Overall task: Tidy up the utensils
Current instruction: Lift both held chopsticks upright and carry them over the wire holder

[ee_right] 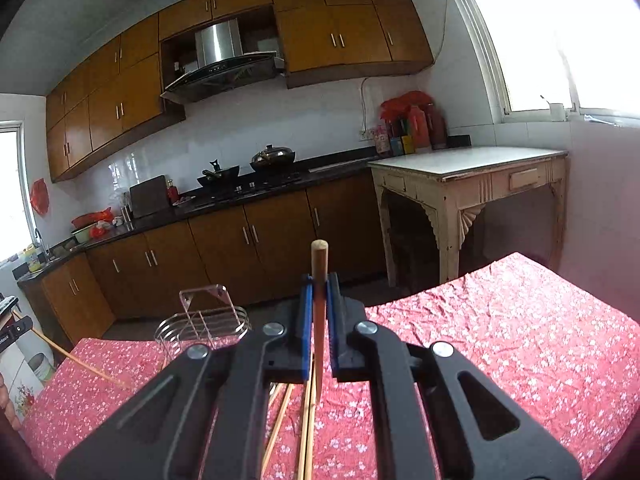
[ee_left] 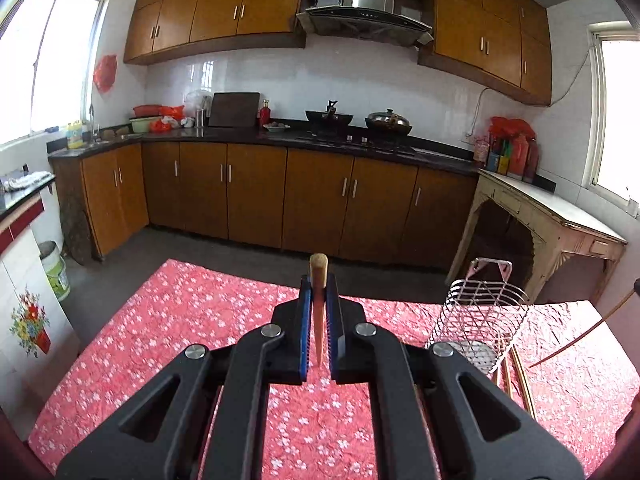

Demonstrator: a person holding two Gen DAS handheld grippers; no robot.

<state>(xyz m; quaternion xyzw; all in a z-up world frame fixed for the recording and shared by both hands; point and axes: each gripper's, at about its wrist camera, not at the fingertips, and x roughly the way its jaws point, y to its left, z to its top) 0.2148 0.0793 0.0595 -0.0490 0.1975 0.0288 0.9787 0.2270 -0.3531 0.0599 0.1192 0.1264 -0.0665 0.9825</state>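
My left gripper (ee_left: 319, 292) is shut on a wooden chopstick (ee_left: 318, 272) whose blunt end sticks up past the blue pads. My right gripper (ee_right: 319, 286) is shut on another wooden chopstick (ee_right: 319, 256), held the same way. A wire utensil holder (ee_left: 480, 312) stands on the red flowered tablecloth to the right of the left gripper; in the right wrist view the holder (ee_right: 202, 326) is to the left. Loose chopsticks (ee_right: 280, 420) lie on the cloth under the right gripper. The right-held chopstick (ee_left: 576, 340) also crosses the right edge of the left wrist view.
The table with the red flowered cloth (ee_left: 180, 320) stands in a kitchen. Brown cabinets and a black counter (ee_left: 280, 138) with pans run along the back wall. A cream side table (ee_right: 472, 172) stands at the right. A bucket (ee_left: 54, 268) sits on the floor at the left.
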